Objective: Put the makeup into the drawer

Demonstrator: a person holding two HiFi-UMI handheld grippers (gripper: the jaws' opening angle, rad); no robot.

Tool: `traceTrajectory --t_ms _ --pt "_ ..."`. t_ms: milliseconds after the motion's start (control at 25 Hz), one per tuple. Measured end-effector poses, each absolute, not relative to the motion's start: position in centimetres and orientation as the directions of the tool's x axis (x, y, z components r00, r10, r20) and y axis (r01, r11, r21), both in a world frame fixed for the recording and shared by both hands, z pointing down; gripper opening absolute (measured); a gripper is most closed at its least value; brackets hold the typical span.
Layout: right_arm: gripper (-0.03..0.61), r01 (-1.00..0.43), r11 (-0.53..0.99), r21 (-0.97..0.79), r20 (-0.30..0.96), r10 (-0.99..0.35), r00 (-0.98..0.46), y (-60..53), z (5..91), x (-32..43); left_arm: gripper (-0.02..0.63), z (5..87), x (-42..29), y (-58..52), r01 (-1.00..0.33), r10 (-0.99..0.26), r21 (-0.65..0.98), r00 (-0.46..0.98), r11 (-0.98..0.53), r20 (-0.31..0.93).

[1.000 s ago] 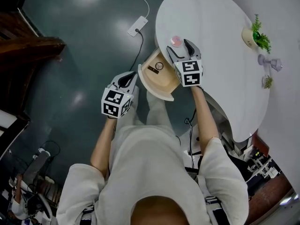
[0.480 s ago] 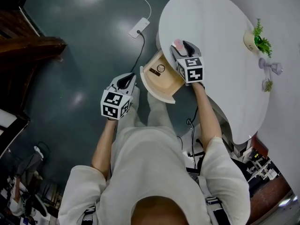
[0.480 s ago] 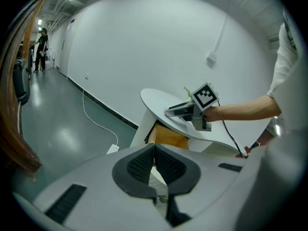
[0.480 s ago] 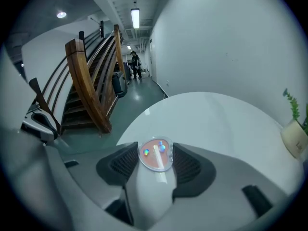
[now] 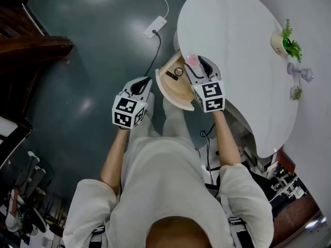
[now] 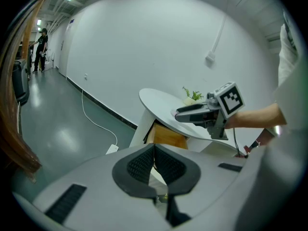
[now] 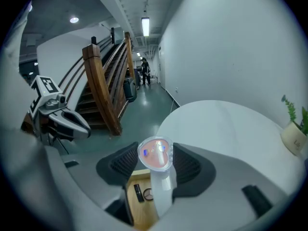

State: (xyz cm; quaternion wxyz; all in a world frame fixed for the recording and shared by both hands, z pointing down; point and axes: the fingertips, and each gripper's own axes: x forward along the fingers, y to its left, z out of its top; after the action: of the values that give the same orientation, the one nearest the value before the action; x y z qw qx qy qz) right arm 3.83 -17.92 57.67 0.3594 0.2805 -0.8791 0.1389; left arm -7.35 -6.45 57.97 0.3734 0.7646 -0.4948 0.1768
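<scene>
My right gripper (image 5: 195,62) (image 7: 156,161) is shut on a clear round makeup pot with a pink inside (image 5: 192,60) (image 7: 155,154), held above the open wooden drawer (image 5: 172,84) (image 7: 139,210) at the white table's edge. Inside the drawer lie a small black stick (image 7: 137,192) and a ring-shaped item (image 5: 178,72) (image 7: 148,195). My left gripper (image 5: 139,87) (image 6: 154,165) hangs over the dark floor left of the drawer, its pads closed together with nothing between them.
The round white table (image 5: 243,45) carries a potted plant (image 5: 285,39), a small clear stand (image 5: 299,70) and a tiny plant (image 5: 295,91) along its far right. A white power strip with its cable (image 5: 155,27) lies on the floor. A wooden staircase (image 7: 106,76) rises at the left.
The right gripper closed on the pink pot on the table, lifted it and carried it left, off the table edge to above the open drawer. The left gripper stayed put.
</scene>
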Motion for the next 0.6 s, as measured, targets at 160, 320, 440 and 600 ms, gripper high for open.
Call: traceTrajectory --t_ms 160,320,440,600 --pt "0.224 -0.576 0.814 -0.081 0.714 -0.356 -0.603 -14.0 57.6 3.8 0.012 58.1 -7.0 -6.2 -0.887 -0.622 0.399 0.451 -0.233 0.64" --pt "0.224 -0.544 0.831 -0.116 0.734 -0.297 -0.611 -10.5 58.6 3.6 0.012 58.2 -6.7 -6.0 -0.885 -0.619 0.4 0.456 -0.238 0.639" --pt "0.224 -0.527 0.84 -0.129 0.757 -0.26 -0.6 -9.0 60.5 3.5 0.012 58.3 -6.3 -5.9 -0.884 -0.617 0.4 0.458 -0.241 0.64" --pt "0.224 -0.495 0.854 -0.162 0.806 -0.175 -0.566 -7.1 63.9 4.0 0.012 58.4 -6.5 -5.5 -0.888 -0.619 0.399 0.448 -0.228 0.644"
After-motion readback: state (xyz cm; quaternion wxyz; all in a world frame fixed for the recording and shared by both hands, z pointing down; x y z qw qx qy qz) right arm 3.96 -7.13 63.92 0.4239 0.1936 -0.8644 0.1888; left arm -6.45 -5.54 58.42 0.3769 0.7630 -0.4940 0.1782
